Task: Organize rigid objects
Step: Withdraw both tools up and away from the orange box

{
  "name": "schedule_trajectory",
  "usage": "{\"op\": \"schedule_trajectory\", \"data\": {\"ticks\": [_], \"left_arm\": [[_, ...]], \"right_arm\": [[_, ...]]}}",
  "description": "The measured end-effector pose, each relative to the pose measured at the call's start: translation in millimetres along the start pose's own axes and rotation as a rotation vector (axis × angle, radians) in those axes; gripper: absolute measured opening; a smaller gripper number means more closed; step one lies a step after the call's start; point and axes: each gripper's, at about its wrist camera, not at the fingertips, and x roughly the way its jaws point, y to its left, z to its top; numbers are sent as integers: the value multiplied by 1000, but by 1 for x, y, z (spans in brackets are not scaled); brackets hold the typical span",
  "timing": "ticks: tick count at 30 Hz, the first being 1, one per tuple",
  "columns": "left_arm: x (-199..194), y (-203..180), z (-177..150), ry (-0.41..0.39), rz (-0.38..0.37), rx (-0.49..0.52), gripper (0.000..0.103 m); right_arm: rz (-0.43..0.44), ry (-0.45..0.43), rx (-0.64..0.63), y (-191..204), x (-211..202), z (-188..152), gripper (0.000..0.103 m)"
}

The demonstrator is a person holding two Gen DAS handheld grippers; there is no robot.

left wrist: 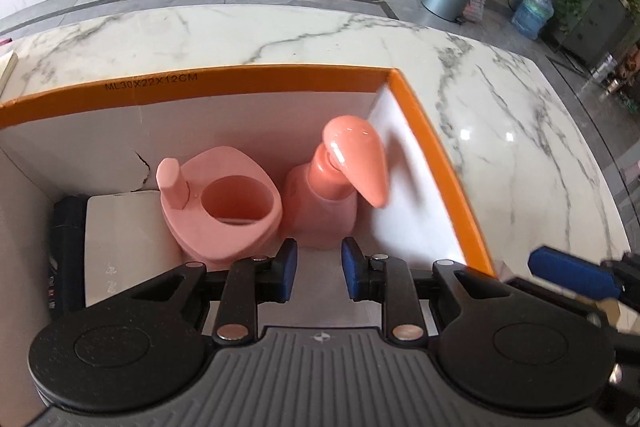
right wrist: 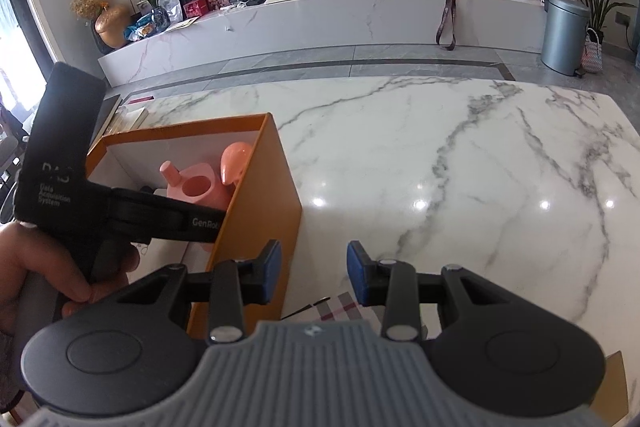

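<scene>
Inside the orange box, at its far right corner: pink pump bottle upright, long axis vertical, spout toward the right wall, just ahead of the left gripper. Left jaws slightly apart, empty, clear of the bottle. Beside it, pink holder; white block further left. Right gripper outside the box, over the marble table, spread, pinching nothing.

Black item at box's left wall half-hidden behind white block; print unreadable.
</scene>
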Motion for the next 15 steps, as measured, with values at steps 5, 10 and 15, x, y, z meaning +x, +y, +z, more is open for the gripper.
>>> {"op": "schedule_trajectory", "data": {"ticks": [5, 10, 15], "left_arm": [[-37, -15, -11, -39, 41, 54, 29], [-84, -41, -24, -106, 23, 113, 29], [-107, -86, -35, -110, -3, 271, 30]], "right_arm": [[6, -14, 28, -13, -16, 2, 38], [-18, -27, 112, -46, -42, -2, 38], [-56, -70, 172, -77, -71, -20, 38]]}}
